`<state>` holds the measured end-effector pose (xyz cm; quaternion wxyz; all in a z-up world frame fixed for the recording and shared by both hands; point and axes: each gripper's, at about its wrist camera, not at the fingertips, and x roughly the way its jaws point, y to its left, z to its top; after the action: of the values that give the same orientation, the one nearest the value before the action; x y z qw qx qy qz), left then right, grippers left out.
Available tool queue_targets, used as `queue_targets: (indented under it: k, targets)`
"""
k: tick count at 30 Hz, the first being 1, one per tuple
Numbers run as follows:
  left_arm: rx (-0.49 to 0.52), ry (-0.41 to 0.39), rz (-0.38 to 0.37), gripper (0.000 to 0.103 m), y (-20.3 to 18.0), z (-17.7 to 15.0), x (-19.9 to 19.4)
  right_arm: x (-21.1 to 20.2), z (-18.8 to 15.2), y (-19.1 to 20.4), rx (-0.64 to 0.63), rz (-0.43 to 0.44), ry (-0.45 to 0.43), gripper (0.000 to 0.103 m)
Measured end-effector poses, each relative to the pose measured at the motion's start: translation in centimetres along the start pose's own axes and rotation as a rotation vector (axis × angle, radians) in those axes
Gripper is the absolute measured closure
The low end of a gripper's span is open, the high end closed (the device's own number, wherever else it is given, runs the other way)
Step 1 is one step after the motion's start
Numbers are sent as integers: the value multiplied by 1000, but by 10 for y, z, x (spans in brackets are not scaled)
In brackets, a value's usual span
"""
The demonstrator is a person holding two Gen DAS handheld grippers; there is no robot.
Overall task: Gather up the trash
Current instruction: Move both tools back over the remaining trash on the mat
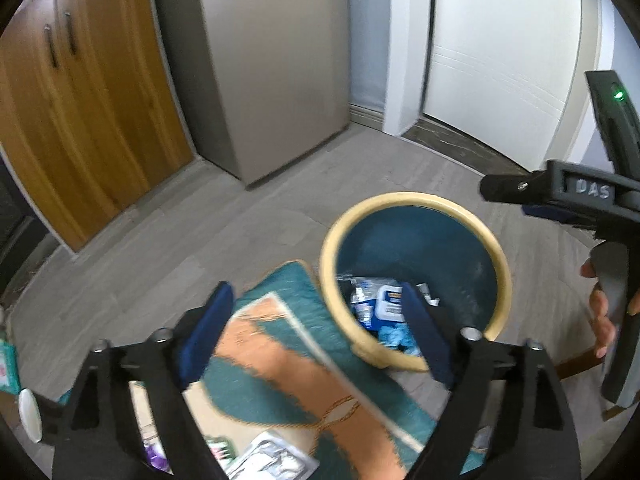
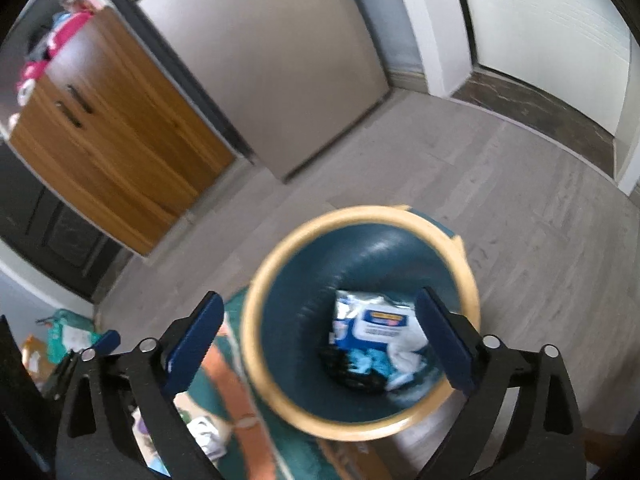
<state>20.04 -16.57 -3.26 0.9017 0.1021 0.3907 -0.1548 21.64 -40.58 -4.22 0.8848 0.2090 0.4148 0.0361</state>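
— Blue-lined, tan-rimmed trash bin (image 2: 362,426) sits on the grey floor (image 2: 520,220); where's the trash?
— A white-and-blue wrapper (image 2: 374,326) and crumpled bits lie at its bottom.
— And the jaws?
— Left gripper (image 1: 316,320) and right gripper (image 2: 320,330) both hang released above it, grasping nothing.

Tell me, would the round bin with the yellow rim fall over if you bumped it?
Probably fairly easily. The bin looks like thin plastic and holds only a few wrappers at the bottom, so it is likely light. Its round base might let it slide on the smooth floor before tipping. How wide the base is stays hidden.
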Motion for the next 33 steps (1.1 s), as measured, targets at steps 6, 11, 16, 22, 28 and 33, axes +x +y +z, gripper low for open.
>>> queue_targets:
  k: [6,11,16,22,28,33]
  targets:
    - [-25,-27,49,9,24,-10,-42,-17,-15,29,-78,-14,-11,5]
    - [-70,-45,59,7,48,-29,-79,-31,-32,56,-140,2,-16,5]
    - [-119,-46,96,6,79,-54,-115,-41,-53,83,-190,14,-8,5]
    - [-172,-57,154,6,117,-87,-151,-42,-74,114,-254,17,21,5]
    - [-224,-34,217,6,145,-127,-159,-30,-98,146,-315,25,68,5]
    - [-305,-17,224,6,169,-151,-161,-11,-123,168,-402,-4,114,5]
